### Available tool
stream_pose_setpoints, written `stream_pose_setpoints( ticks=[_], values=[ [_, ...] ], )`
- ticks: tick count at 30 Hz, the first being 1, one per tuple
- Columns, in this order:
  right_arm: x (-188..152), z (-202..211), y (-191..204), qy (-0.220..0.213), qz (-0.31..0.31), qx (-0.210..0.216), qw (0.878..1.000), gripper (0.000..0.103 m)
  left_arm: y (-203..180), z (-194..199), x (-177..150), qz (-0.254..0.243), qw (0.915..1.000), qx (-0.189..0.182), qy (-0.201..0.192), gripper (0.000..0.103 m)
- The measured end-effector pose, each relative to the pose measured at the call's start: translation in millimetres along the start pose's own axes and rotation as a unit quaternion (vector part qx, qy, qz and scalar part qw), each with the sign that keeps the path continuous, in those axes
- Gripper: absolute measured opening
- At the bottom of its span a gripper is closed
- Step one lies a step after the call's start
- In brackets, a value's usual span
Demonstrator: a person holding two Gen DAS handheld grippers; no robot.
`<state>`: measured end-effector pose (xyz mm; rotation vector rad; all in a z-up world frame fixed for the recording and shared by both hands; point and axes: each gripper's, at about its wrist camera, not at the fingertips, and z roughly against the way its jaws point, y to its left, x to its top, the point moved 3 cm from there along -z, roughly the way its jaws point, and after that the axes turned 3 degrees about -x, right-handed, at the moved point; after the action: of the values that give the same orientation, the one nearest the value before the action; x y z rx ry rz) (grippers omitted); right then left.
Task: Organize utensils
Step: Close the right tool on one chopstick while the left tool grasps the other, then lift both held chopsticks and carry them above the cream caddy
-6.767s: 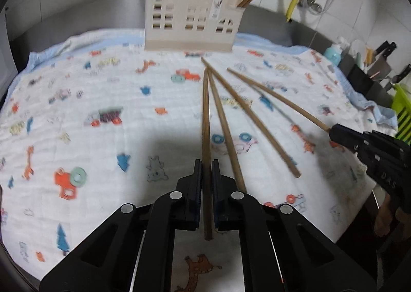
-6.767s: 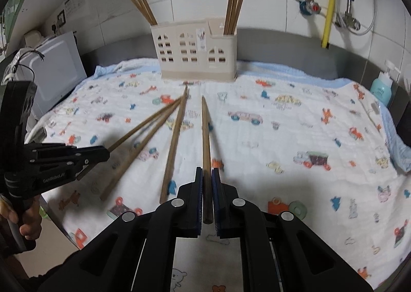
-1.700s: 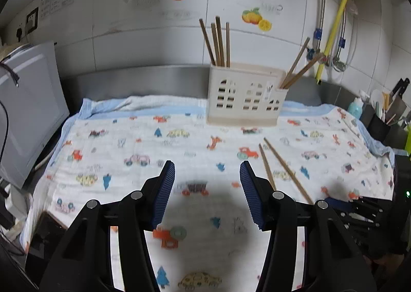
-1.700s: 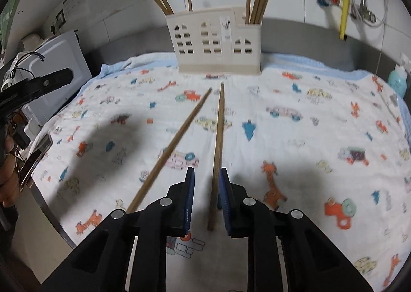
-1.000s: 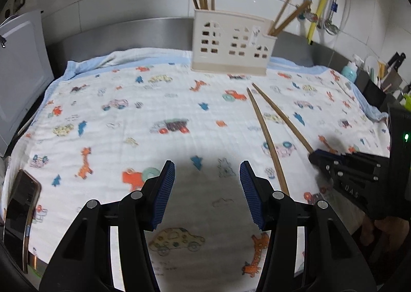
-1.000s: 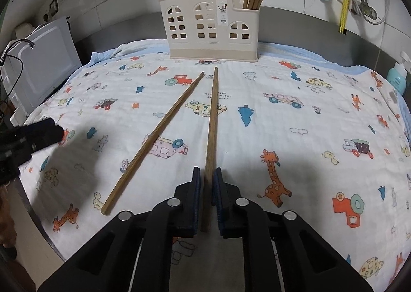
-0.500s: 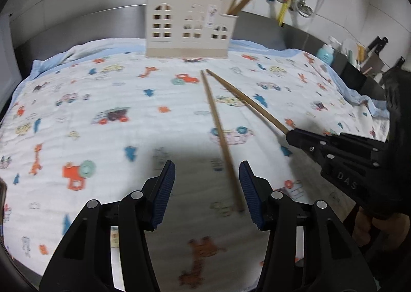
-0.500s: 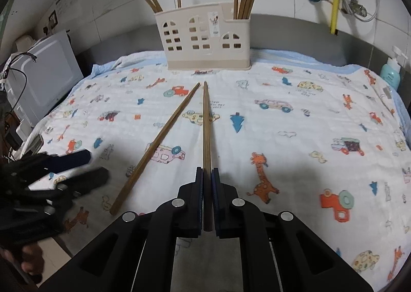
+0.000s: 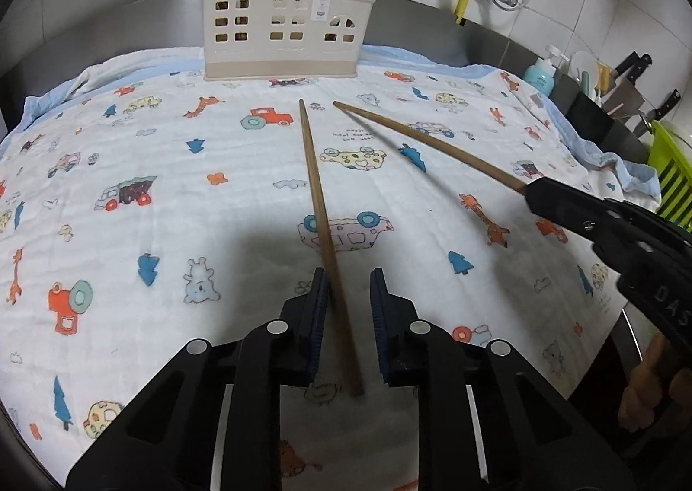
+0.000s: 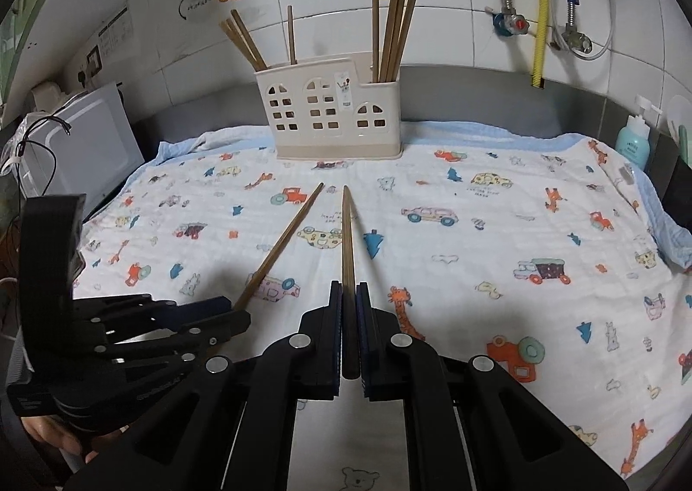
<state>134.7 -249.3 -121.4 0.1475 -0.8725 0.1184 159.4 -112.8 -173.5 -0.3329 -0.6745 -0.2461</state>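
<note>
A cream utensil holder (image 9: 279, 22) (image 10: 331, 113) stands at the back of the cloth with several chopsticks upright in it. My left gripper (image 9: 346, 288) is open, its jaws on either side of a chopstick (image 9: 322, 205) that lies on the cloth, the left pad close against it. My right gripper (image 10: 349, 296) is shut on a second chopstick (image 10: 347, 240), which points toward the holder. That chopstick (image 9: 432, 147) and the right gripper (image 9: 605, 227) show in the left wrist view. The left gripper (image 10: 233, 320) and its chopstick (image 10: 283, 242) show in the right wrist view.
A printed cloth (image 9: 173, 171) covers the counter. A microwave (image 10: 82, 145) stands at the left. A teal bottle (image 10: 631, 145), a knife block (image 9: 605, 110) and a green rack (image 9: 670, 184) are at the right. Pipes (image 10: 538, 7) hang on the tiled wall.
My left gripper has come down and forward over the lying chopstick and its jaws have narrowed around it. The right gripper keeps hold of its chopstick and has lifted it slightly.
</note>
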Motion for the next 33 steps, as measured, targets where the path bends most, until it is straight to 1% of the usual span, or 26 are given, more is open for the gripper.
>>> stream_pose_setpoints(
  ticks=[2, 4, 6, 10, 11, 12, 15, 17, 19, 25, 28, 30, 33],
  values=[
    [1, 0, -1, 0.0, 0.0, -0.001, 1.0, 0.006, 2, -3, 2, 0.009, 0.9999, -0.004, 0.003, 0.019],
    [2, 2, -2, -0.002, 0.0, 0.0, 1.0, 0.006, 3, -4, 3, 0.009, 0.9999, 0.003, 0.005, 0.016],
    [3, 3, -1, -0.004, 0.002, 0.0, 1.0, 0.006, 3, -5, 4, 0.013, 0.9999, 0.004, 0.004, 0.016],
    [8, 5, 0, -0.009, 0.01, -0.003, 1.0, 0.006, 2, -7, 5, 0.007, 0.9998, 0.018, 0.005, 0.012],
    [8, 6, 0, -0.01, 0.01, -0.004, 1.0, 0.006, 2, -7, 6, 0.007, 0.9997, 0.021, 0.007, 0.008],
    [10, 6, 0, -0.011, 0.01, -0.004, 1.0, 0.006, 3, -7, 6, 0.007, 0.9997, 0.023, 0.008, 0.008],
    [13, 8, 1, -0.014, 0.013, -0.005, 1.0, 0.006, 5, -6, 8, 0.014, 0.9997, 0.017, 0.014, 0.007],
    [15, 10, 3, -0.016, 0.014, -0.004, 1.0, 0.006, 7, -4, 9, 0.015, 0.9997, 0.016, 0.012, 0.007],
    [18, 13, 5, -0.02, 0.018, -0.004, 1.0, 0.006, 8, 3, 11, 0.013, 0.9999, 0.009, 0.005, 0.006],
    [37, 26, 9, -0.042, 0.027, -0.003, 0.999, 0.006, 8, 38, 30, -0.005, 0.9991, 0.008, -0.041, 0.006],
    [48, 32, 10, -0.05, 0.025, 0.007, 0.998, 0.006, 11, 54, 41, -0.008, 0.9979, 0.006, -0.064, 0.006],
    [58, 38, 12, -0.061, 0.029, 0.006, 0.998, 0.006, 13, 62, 48, -0.008, 0.9971, 0.001, -0.075, 0.006],
    [74, 44, 11, -0.064, 0.02, 0.024, 0.997, 0.006, 16, 72, 58, -0.013, 0.9957, -0.003, -0.092, 0.006]
  ],
)
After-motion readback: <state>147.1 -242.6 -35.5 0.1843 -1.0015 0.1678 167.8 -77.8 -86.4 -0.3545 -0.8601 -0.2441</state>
